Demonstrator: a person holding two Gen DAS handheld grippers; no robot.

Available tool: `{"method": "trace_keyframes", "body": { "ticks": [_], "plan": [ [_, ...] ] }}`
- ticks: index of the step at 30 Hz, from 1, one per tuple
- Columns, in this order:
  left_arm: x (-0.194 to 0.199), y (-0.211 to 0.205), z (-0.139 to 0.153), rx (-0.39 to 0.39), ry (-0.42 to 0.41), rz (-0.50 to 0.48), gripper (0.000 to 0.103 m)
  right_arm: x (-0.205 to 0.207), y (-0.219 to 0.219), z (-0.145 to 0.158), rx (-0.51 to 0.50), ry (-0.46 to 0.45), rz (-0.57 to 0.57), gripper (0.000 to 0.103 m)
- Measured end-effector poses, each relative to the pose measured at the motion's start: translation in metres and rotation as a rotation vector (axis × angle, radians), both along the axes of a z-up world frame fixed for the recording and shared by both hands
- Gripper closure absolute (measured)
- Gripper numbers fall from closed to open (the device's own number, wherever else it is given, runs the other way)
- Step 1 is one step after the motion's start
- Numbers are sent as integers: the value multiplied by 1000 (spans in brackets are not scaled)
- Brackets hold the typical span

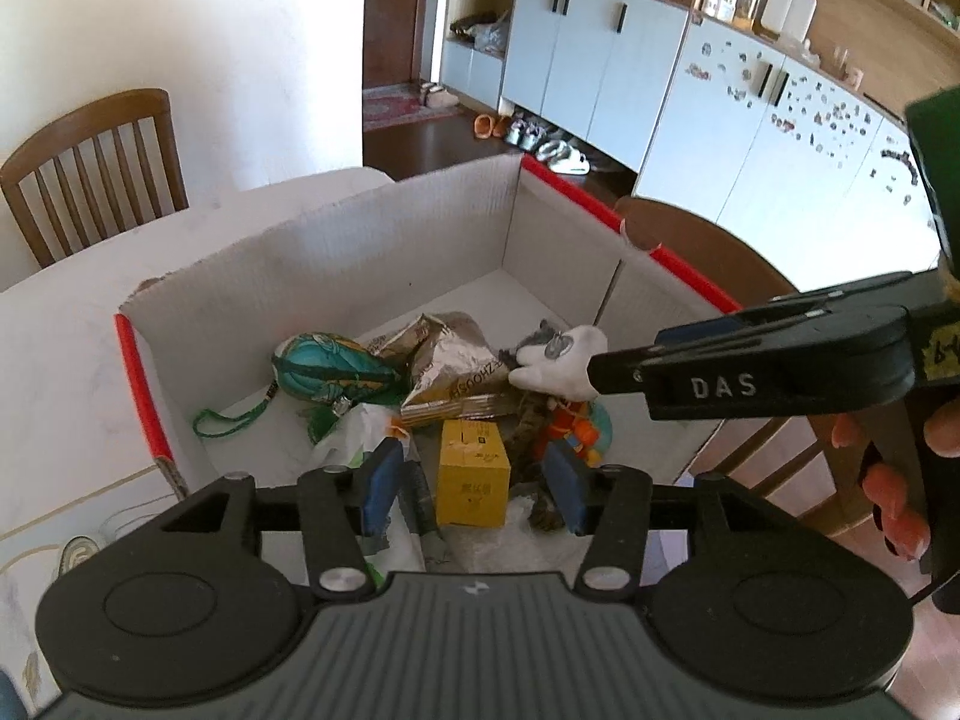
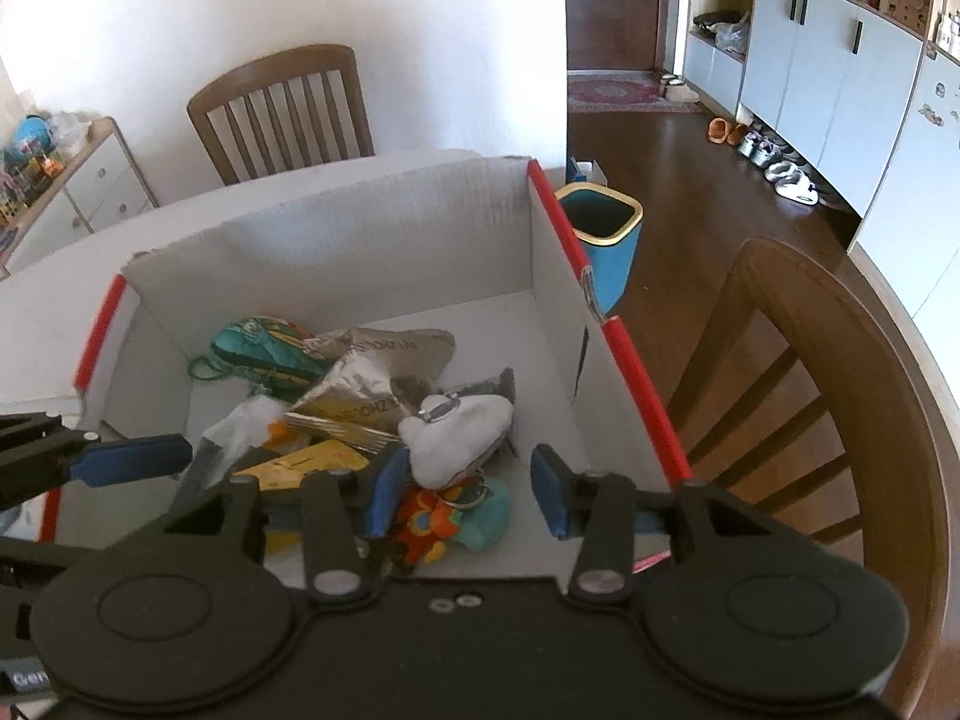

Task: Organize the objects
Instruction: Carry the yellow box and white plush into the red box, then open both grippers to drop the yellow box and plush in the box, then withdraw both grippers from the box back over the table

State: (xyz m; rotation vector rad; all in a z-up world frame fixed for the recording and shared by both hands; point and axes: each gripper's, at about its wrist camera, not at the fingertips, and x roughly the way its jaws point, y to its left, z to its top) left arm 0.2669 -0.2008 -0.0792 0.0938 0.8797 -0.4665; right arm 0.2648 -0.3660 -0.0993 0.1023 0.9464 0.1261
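Cardboard box [image 1: 384,252] with red edges sits on the table, holding a yellow carton [image 1: 472,471], foil packet [image 1: 447,363], green pouch [image 1: 327,369] and white plush [image 2: 456,435]. Left gripper [image 1: 474,480] and right gripper [image 2: 468,489] hover above, jaws spread, pinching nothing.

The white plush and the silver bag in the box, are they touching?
Touching. In the right wrist view the white plush lies against the crumpled edge of the silver bag, with no gap; the left wrist view shows the same overlap.
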Motion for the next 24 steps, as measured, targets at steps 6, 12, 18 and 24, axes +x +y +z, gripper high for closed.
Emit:
{"method": "trace_keyframes", "body": {
  "ticks": [6,12,18,24],
  "plan": [
    [-13,9,17,-12,-45,19,52,-20,2,20,17,-62,29,51],
    [-29,22,33,-17,-89,38,52,-40,7,38,45,-105,52,44],
    [-45,39,47,-34,-122,34,52,-59,13,53,70,-139,55,39],
    [-57,63,55,-42,-130,32,52,-81,26,64,101,-180,39,29]
  ]
}}
